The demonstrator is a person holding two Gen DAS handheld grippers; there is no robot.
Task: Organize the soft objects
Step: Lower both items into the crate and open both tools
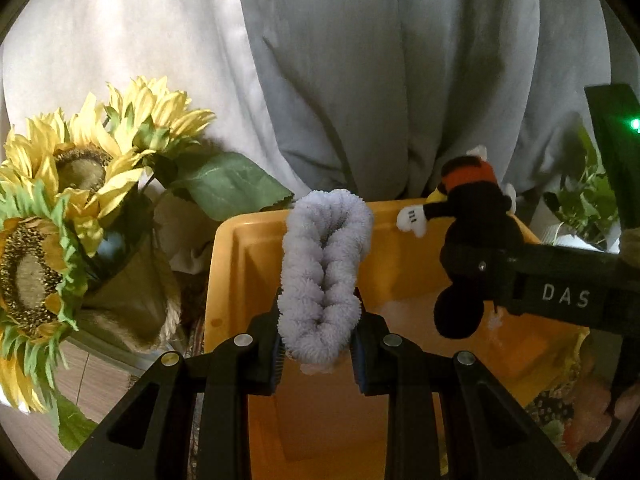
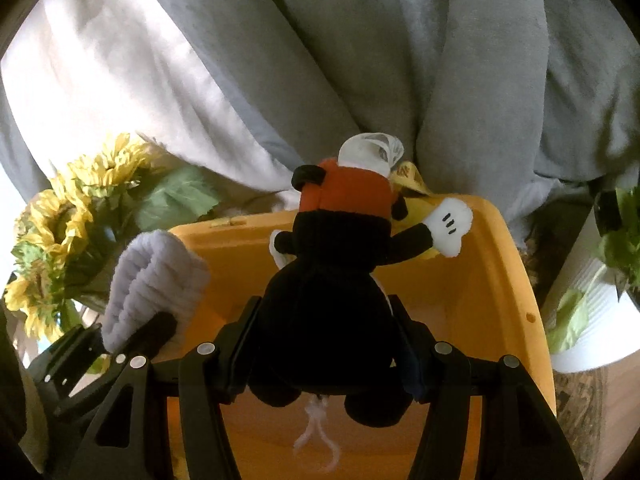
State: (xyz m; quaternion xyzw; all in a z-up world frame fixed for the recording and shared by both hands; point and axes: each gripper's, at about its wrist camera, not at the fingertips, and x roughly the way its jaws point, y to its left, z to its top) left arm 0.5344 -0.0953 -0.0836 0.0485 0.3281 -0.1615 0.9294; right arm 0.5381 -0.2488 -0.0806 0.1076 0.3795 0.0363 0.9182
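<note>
My left gripper (image 1: 319, 334) is shut on a fluffy lavender chenille twist (image 1: 326, 264) and holds it upright over the yellow plastic bin (image 1: 228, 280). My right gripper (image 2: 324, 344) is shut on a black mouse plush (image 2: 328, 304) with red shorts and white gloves, held head-down over the same bin (image 2: 516, 280). The plush also shows at the right of the left wrist view (image 1: 476, 236), clamped in the right gripper. The lavender twist also shows at the left of the right wrist view (image 2: 154, 280). The bin's inside looks mostly bare.
Artificial sunflowers (image 1: 60, 216) in a burlap-wrapped pot stand left of the bin. A white ribbed planter (image 2: 592, 300) with green leaves stands right of it. Grey and white curtains (image 1: 360, 72) hang behind. Patterned fabric with soft items (image 1: 580, 412) lies at the bin's right.
</note>
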